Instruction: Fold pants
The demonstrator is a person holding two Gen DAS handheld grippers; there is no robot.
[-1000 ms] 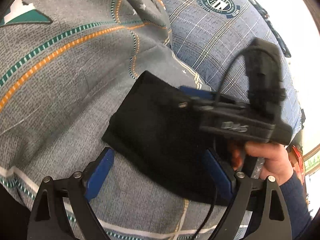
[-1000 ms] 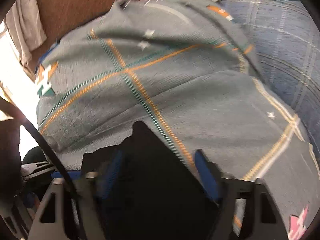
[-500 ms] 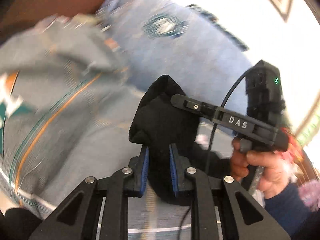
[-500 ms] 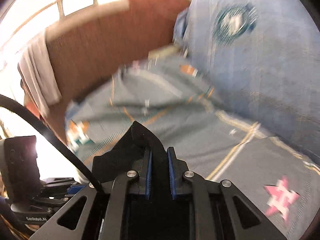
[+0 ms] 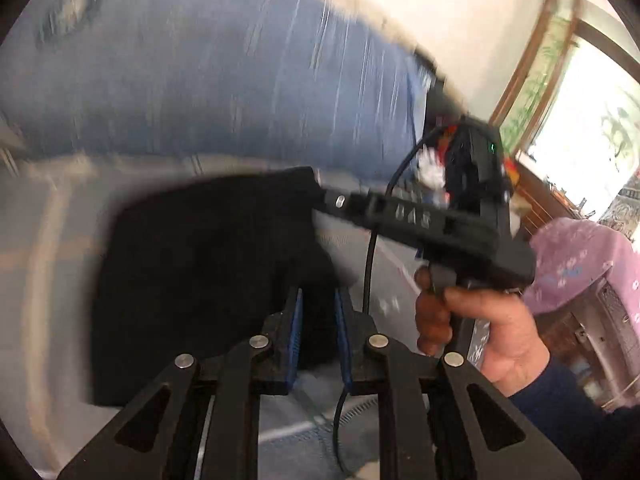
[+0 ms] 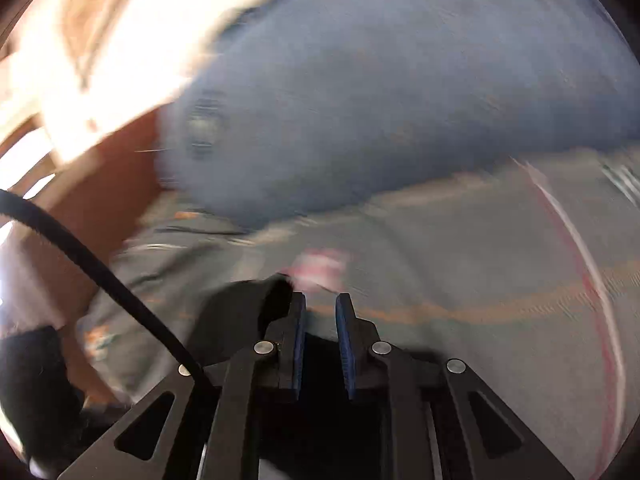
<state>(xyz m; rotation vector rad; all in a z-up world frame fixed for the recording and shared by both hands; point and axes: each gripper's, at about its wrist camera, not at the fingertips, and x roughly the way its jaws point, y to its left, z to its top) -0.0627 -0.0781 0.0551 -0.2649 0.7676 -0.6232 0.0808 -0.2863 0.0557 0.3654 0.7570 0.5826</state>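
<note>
**Inspector:** Report on the step in hand, starting from the left.

**Onlooker:** The black pants (image 5: 200, 272) hang as a sheet above the grey patterned bedspread (image 5: 44, 240), in front of a blue plaid cushion (image 5: 200, 80). I judge this to be a lift-and-carry for a fold. To do it well, both corners should travel level and at equal pace, so the cloth lands flat with its edges matched.

**Inspector:** The left gripper?

**Onlooker:** The left gripper (image 5: 318, 312) has its blue pads nearly together, pinching a lower edge of the pants.

**Inspector:** And the right?

**Onlooker:** The right gripper (image 5: 320, 200) meets the upper corner of the cloth. In its own view the right gripper's pads stand slightly apart, black cloth bunched beside the left finger (image 6: 298, 336). Motion blur prevents confirming the grip.
</note>
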